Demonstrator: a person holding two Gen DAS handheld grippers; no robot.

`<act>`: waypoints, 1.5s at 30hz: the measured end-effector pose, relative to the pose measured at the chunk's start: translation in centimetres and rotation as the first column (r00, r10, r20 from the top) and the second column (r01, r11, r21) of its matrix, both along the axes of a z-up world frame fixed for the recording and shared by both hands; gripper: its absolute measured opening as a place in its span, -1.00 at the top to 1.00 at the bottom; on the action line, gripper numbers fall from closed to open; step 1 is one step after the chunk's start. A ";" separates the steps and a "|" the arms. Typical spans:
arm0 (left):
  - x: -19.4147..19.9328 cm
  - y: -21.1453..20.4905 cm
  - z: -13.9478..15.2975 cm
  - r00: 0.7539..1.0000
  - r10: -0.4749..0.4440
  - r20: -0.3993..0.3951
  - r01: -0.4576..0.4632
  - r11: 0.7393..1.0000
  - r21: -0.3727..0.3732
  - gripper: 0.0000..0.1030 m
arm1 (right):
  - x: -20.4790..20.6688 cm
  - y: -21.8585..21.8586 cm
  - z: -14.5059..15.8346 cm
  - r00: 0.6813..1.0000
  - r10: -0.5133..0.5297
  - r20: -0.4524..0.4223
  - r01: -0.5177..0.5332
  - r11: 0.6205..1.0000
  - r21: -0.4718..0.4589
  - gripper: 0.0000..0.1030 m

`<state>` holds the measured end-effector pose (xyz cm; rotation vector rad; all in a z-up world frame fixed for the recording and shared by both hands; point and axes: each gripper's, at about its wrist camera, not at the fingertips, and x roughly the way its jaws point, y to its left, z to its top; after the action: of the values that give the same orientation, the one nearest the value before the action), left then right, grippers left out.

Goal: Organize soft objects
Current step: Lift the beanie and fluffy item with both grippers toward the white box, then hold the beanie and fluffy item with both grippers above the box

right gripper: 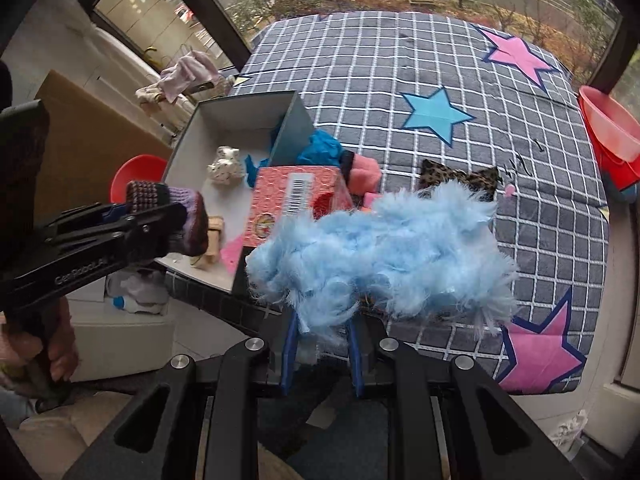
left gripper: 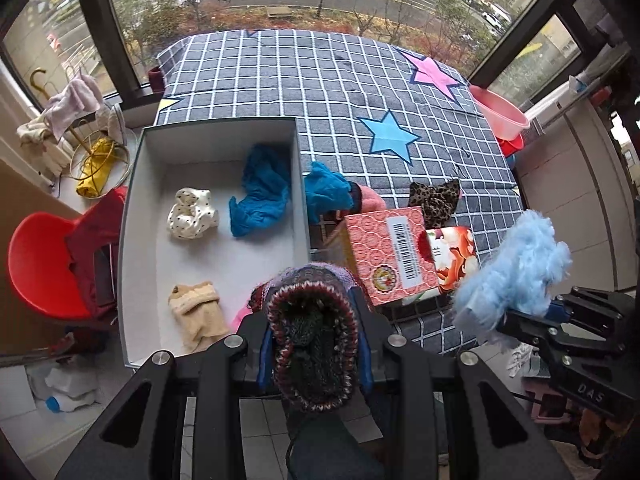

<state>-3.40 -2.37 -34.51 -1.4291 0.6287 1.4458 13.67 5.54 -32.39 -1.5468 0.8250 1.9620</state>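
The knitted sock [left gripper: 314, 336] sits at lower centre of the left wrist view, clamped between the blue pads of the left gripper [left gripper: 316, 344], just right of the white box [left gripper: 136, 216]. The fluffy blue item [right gripper: 380, 248] fills the centre of the right wrist view, pinched at its lower edge by the fully closed right gripper [right gripper: 322, 344], above the checked cloth [right gripper: 400, 60].

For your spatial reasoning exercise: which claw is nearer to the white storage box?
Left. The left claw, gripping a knitted sock, sits at the white box's near corner; the right claw, holding blue fluff, is farther right.
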 end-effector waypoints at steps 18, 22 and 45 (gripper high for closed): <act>-6.8 -4.8 -1.6 0.976 0.215 -0.026 -0.216 0.976 -0.028 0.31 | -9.6 -2.3 0.5 0.976 0.218 -0.020 -0.218 0.976 0.015 0.55; -8.2 -5.2 -2.1 0.968 0.246 -0.038 -0.248 0.968 -0.037 0.31 | -11.7 -2.3 0.3 0.968 0.250 -0.026 -0.249 0.968 0.019 0.56; -10.0 -3.6 -6.5 0.967 0.253 -0.037 -0.255 0.961 -0.110 0.30 | -17.3 -0.3 -3.8 0.970 0.245 0.007 -0.244 0.968 -0.064 0.55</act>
<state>-13.38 -5.96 -41.05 -1.6317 0.5647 1.6499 -3.60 5.28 -36.19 -1.7698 0.7244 2.1112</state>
